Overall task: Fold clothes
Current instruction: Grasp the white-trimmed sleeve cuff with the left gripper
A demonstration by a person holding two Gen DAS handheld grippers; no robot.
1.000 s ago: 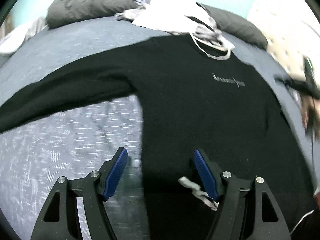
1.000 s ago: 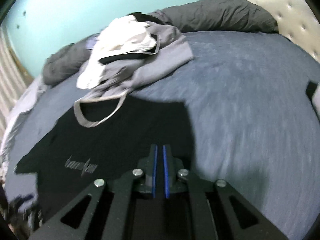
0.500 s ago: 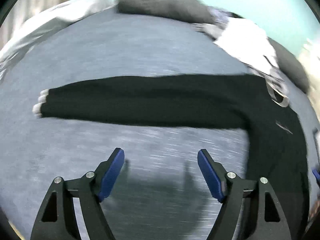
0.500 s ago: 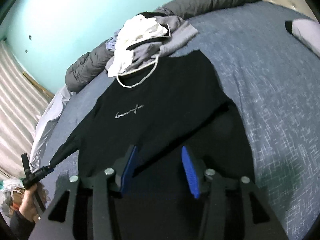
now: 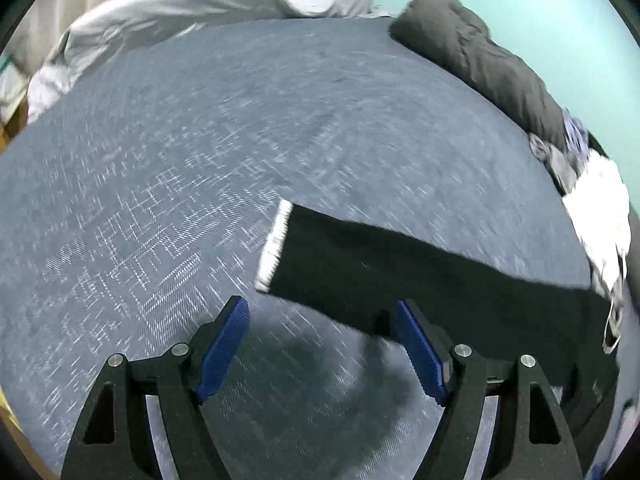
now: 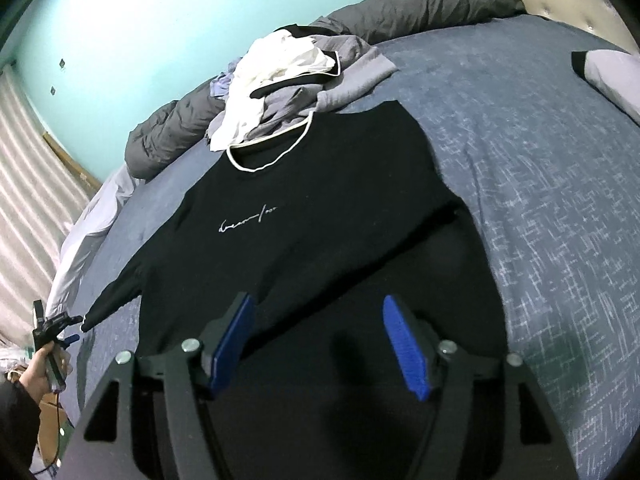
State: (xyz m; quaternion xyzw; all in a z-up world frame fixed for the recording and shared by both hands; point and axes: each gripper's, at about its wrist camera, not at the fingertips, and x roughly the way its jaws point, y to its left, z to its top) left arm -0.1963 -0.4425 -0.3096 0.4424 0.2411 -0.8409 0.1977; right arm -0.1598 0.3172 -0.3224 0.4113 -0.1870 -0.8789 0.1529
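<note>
Black and long-sleeved, the sweater point(image 6: 304, 240) lies face up and spread flat on the blue-grey bed point(image 6: 560, 184), its white-trimmed neckline toward the far edge and a small line of pale script across the chest. One sleeve point(image 5: 400, 276) stretches out flat toward the bed's left side, ending in a pale cuff point(image 5: 274, 248); in the right wrist view this sleeve tapers away to the left. On the sweater's other side the fabric is doubled over its lower body, leaving a diagonal crease.

The left gripper point(image 5: 322, 346) hovers just above the bedcover with its blue pads spread wide and nothing between them; the cuff lies just beyond its fingertips, and the sleeve's lower edge runs near the right pad point(image 5: 420, 356). In the right wrist view the same tool is seen small at the bed's left edge, held in a hand point(image 6: 46, 364).

The right gripper point(image 6: 316, 344) is likewise released, its pads apart over the lower part of the sweater, gripping nothing.

A pile of clothes point(image 6: 288, 80), white and grey, sits at the far edge of the bed, touching the neckline. A dark grey duvet point(image 6: 424, 4) is bunched along that far edge against the turquoise wall point(image 6: 160, 20). A pale pillow point(image 6: 616, 76) lies at the bed's right edge.
</note>
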